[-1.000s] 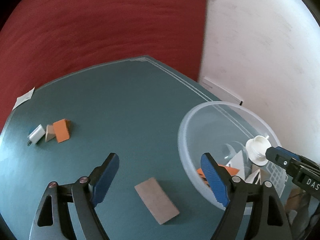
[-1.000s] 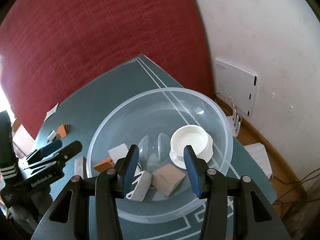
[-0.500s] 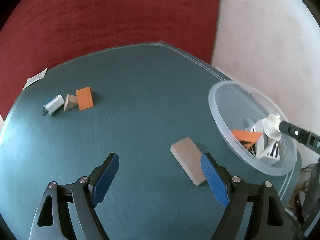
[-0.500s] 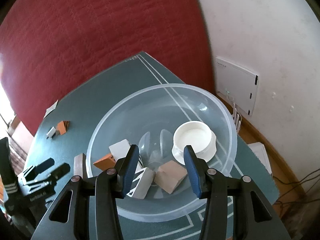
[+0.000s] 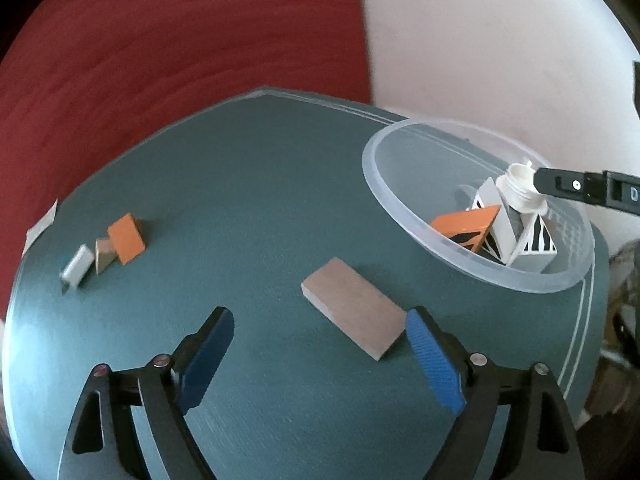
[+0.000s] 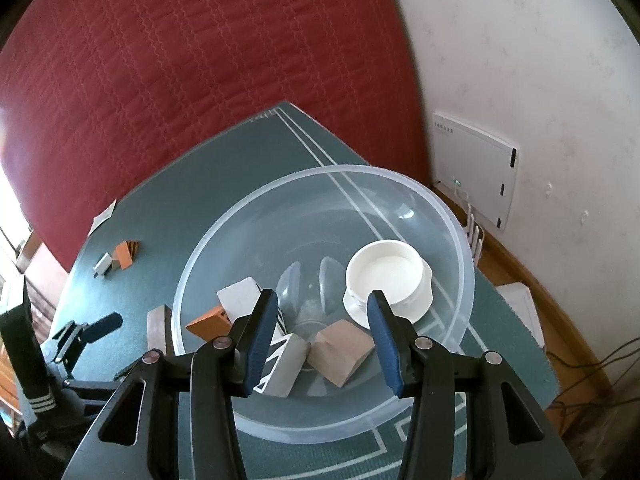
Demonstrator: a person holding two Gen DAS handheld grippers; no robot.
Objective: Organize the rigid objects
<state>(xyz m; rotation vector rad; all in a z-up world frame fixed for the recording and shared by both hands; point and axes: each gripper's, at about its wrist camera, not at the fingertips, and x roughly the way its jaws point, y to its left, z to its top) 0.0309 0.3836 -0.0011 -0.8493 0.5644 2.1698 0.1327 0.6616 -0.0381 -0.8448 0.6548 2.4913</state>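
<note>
Both wrist views angled down, near; share bowl [image 5: 472,264] [image 6: 320,432].

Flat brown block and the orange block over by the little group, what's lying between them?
Nothing: only bare green mat between the flat brown block and orange block, seen in the left wrist view.

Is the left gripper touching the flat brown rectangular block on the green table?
Cannot tell: in the left wrist view the opening left gripper has its right pad beside the block.
</note>
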